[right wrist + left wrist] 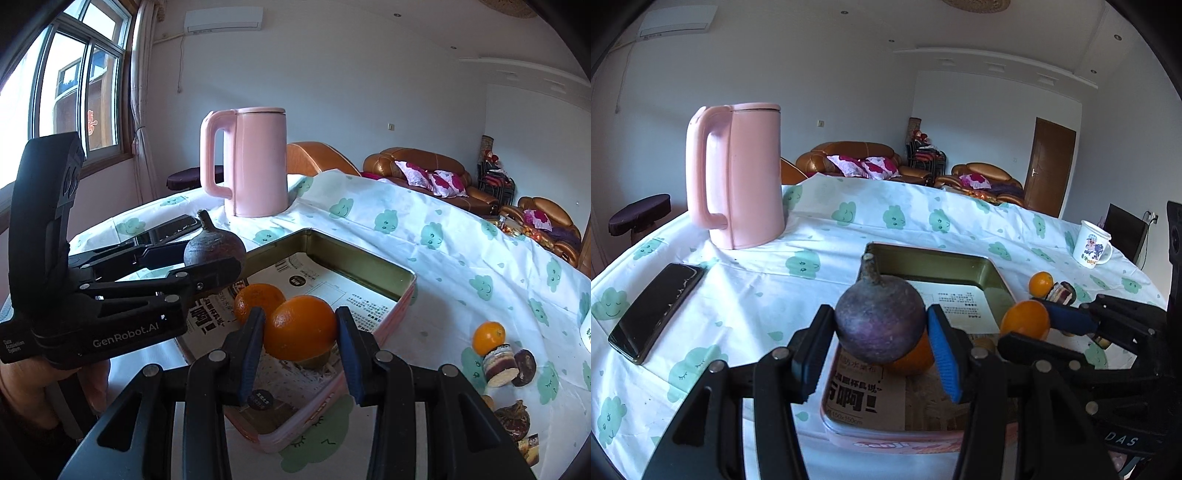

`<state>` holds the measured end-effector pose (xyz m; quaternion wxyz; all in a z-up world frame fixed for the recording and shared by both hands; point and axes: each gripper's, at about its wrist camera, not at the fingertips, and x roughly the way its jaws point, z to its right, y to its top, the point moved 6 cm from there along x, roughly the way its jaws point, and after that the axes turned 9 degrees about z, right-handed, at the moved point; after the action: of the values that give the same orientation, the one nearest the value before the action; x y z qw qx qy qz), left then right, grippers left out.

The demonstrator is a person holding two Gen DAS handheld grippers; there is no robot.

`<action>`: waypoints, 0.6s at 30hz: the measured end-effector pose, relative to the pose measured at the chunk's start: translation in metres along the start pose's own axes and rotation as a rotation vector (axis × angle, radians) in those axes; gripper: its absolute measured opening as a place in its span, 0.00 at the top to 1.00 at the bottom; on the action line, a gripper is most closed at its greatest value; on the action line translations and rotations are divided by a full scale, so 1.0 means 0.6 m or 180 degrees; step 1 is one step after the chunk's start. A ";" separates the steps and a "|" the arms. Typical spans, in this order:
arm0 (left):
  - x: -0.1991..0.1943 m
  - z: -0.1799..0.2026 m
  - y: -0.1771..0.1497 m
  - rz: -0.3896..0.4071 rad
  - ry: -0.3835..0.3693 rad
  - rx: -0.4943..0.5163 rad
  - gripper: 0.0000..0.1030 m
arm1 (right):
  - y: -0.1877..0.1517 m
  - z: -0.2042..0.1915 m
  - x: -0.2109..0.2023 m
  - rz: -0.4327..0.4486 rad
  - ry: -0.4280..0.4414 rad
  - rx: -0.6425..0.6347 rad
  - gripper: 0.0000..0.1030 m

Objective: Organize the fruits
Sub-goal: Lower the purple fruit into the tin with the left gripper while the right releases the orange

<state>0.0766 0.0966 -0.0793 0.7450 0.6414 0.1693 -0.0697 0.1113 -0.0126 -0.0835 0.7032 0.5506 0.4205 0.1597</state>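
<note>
My left gripper (881, 328) is shut on a dark purple round fruit (880, 325) with a stem, held above the near left part of the pink tin tray (894, 439). The fruit also shows in the right wrist view (216, 247). My right gripper (300, 332) is shut on an orange (300, 332) above the tray's (404, 295) near edge. A second orange (255, 299) lies in the tray on printed paper. A third orange (488, 338) sits on the tablecloth to the right.
A pink kettle (737, 173) stands at the back left, a black phone (657, 310) to the left. A white mug (1091, 247) is at the far right. A cake slice (500, 367) and brown items (515, 419) lie right of the tray.
</note>
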 end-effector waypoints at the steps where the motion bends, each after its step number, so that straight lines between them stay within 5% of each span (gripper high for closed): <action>1: 0.002 0.001 -0.003 -0.0022 -0.0010 -0.0008 0.48 | -0.003 -0.001 0.007 -0.0077 0.0003 -0.0018 0.60; 9: 0.009 0.003 -0.011 -0.0085 0.0011 0.0041 0.47 | -0.019 -0.009 0.034 -0.0380 0.0093 -0.0047 0.60; 14: -0.002 -0.004 -0.001 0.0039 0.0101 0.0039 0.24 | -0.015 -0.004 0.017 -0.0278 0.0003 -0.0037 0.58; 18: -0.013 -0.010 0.013 0.0151 0.0104 -0.0011 0.23 | -0.016 0.017 -0.021 -0.0136 -0.0159 -0.0041 0.54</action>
<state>0.0709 0.1028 -0.0699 0.7447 0.6451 0.1663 -0.0413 0.1093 -0.0313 -0.0864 0.7202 0.5408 0.4136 0.1335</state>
